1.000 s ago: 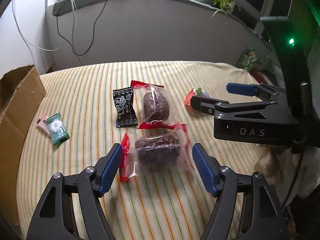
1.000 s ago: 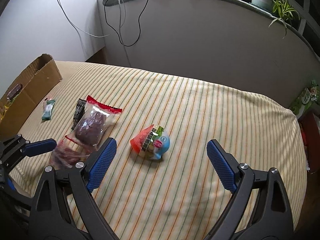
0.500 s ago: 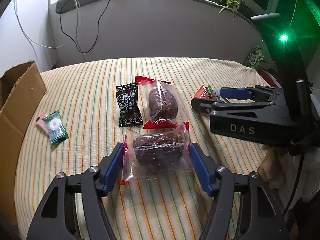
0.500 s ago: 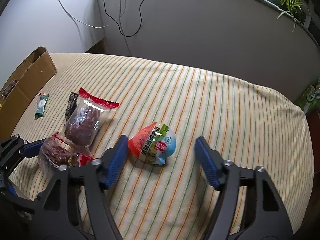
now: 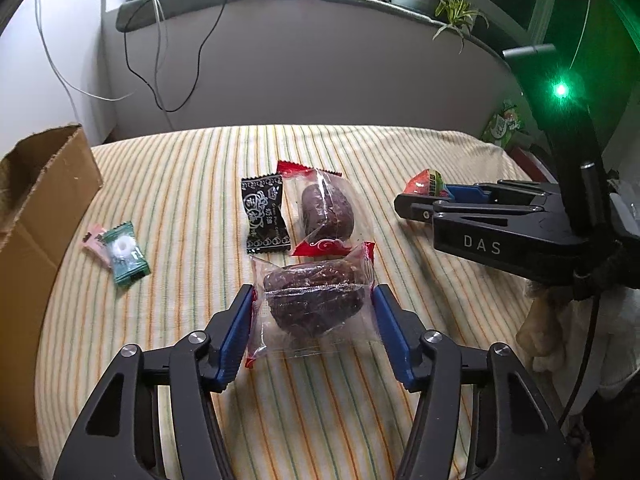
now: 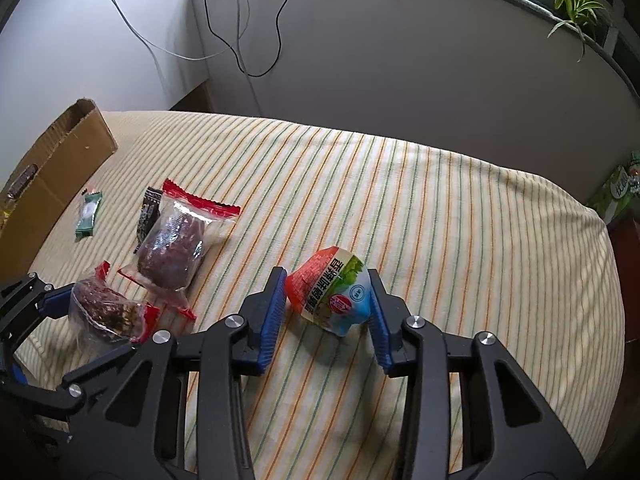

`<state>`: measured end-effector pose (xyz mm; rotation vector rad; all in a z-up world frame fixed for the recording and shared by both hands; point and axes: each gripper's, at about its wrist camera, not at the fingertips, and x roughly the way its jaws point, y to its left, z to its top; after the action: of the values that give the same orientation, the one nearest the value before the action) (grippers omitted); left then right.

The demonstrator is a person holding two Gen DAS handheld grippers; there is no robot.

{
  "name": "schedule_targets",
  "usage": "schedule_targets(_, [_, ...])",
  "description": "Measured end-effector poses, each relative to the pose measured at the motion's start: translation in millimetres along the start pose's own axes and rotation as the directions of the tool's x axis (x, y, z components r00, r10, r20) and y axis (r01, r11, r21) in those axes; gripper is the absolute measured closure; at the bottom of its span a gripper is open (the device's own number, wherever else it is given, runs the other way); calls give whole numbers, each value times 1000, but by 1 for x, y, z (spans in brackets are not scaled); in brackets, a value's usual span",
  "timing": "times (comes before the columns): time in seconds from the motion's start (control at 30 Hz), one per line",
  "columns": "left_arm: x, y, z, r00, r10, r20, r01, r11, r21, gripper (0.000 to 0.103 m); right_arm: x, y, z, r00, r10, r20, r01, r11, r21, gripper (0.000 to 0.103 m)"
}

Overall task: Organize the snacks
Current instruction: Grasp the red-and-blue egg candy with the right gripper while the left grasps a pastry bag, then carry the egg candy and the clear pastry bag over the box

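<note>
Both closing in at once on the striped cloth (image 5: 420, 160). Left gripper (image 5: 312, 322) narrowing onto a crinkly date-cake packet (image 5: 314, 304): light, soft, slippery film, best squeezed across the middle. Right gripper (image 6: 328, 308) pinching the small cone-shaped snack pack (image 6: 332, 292).

The cardboard box (image 5: 38, 216) was cut by the left edge. The pink candy (image 5: 93, 241) lay partly under the green candy (image 5: 125, 253). Its print was unreadable.
</note>
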<state>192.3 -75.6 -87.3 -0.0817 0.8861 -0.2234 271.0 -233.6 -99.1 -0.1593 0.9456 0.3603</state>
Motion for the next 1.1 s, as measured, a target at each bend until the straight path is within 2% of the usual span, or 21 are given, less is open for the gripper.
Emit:
schedule_targets(0.27, [-29,3,0,999,-8,48,8,1000,-4,44,-22,5,-2,999,-4,34,4,1000,3,63])
schedule_targets(0.6, [-65,17,-4,994,-1,112,4,1000,-26,44,-59,32,5,995,4,95,-1,999,-36,63])
schedule_targets(1.1, [-107,67,-6,978,83,190,-63,992,-111,44,-86,103,26,984,70,161,-47,989,-141,63])
